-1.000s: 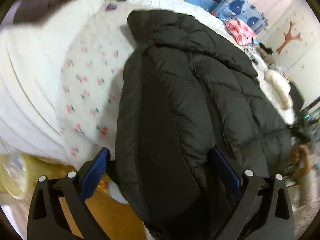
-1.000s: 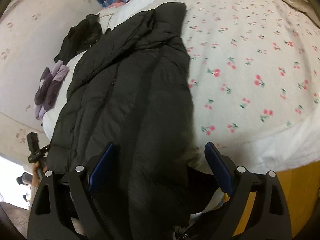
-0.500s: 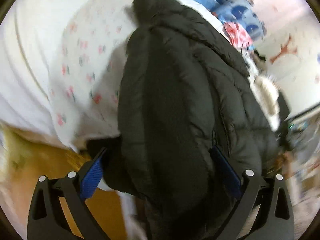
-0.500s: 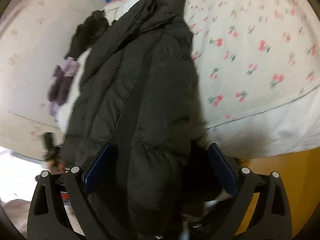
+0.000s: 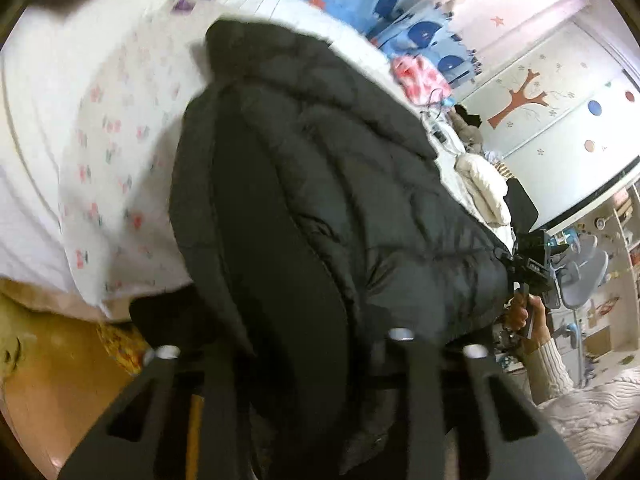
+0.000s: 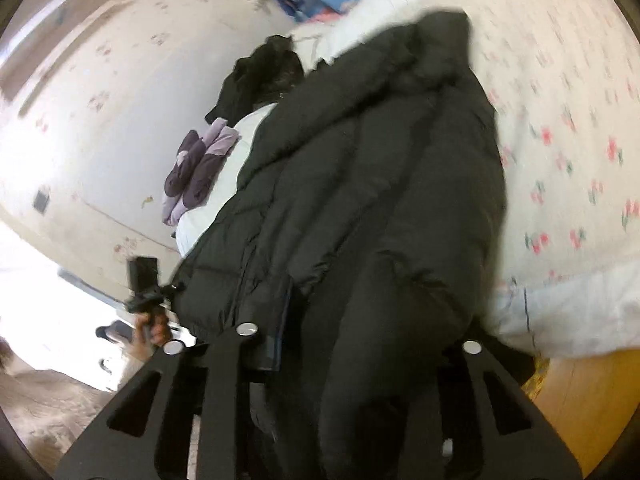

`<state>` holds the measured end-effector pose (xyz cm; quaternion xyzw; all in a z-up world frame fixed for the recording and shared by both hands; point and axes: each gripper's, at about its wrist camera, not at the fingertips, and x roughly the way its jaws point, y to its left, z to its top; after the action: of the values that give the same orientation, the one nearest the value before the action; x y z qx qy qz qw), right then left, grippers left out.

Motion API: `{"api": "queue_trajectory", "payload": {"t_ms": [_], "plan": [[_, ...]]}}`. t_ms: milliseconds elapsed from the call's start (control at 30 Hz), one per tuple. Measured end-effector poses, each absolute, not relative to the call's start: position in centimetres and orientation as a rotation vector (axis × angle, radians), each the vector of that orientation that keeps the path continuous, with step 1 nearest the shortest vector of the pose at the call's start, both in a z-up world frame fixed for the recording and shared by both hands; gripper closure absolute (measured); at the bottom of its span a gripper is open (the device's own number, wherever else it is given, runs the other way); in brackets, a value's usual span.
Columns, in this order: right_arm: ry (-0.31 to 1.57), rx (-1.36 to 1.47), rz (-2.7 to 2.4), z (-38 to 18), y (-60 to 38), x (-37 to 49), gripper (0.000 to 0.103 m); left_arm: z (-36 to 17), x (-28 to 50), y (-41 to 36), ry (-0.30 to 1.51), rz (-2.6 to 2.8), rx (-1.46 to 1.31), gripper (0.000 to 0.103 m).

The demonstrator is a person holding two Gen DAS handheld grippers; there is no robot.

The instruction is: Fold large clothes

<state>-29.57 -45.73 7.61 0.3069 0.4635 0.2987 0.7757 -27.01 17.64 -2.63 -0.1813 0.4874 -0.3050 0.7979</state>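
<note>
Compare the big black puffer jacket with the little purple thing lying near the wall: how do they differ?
The black puffer jacket is large, dark and quilted; the purple garment is small, in two purple tones. The jacket stretches along the bed and hangs over its near edge; the purple garment sits bunched up at the bed's far side. Both lie on the bed.

One black puffer jacket (image 5: 328, 200) lies lengthwise on one bed with a cherry-print sheet (image 5: 104, 152). Two grippers are counted: the left gripper (image 5: 304, 364) and the right gripper (image 6: 352, 344), each with two fingers closed on the jacket's near hem. On the far left of the bed, seen from the right wrist, lie one dark garment (image 6: 260, 76) and one purple garment (image 6: 200, 168). Far right in the left wrist view: one pink patterned cloth (image 5: 420, 76), one cream folded blanket (image 5: 484, 184), one tree decal (image 5: 520, 100) on the wall.
</note>
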Motion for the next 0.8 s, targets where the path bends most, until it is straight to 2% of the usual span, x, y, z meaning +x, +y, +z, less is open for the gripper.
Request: {"api": "queue_trajectory", "payload": {"t_ms": [100, 267, 433, 533, 633, 800], "plan": [[0.905, 0.714, 0.725, 9.8, -45.1, -29.5, 0.092, 0.0, -27.2, 17.0, 0.986, -0.702, -0.424, 0.089], [0.761, 0.831, 0.848, 12.1, -47.2, -30.6, 0.092, 2.7, -28.5, 17.2, 0.938, -0.823, -0.505, 0.090], [0.684, 0.989, 0.870, 11.1, -50.1, -28.7, 0.092, 1.8, -26.4, 20.8, 0.919, -0.831, -0.688, 0.090], [0.599, 1.033, 0.887, 12.2, -51.3, -25.1, 0.092, 3.1, -22.3, 22.4, 0.819, -0.821, -0.815, 0.090], [0.537, 1.027, 0.868, 14.4, -52.2, -19.2, 0.092, 5.5, -17.4, 22.6, 0.749, -0.797, -0.828, 0.090], [0.572, 1.043, 0.682, 14.0, -53.0, -6.8, 0.092, 7.0, -5.2, 20.8, 0.701, -0.676, -0.809, 0.090]]}}
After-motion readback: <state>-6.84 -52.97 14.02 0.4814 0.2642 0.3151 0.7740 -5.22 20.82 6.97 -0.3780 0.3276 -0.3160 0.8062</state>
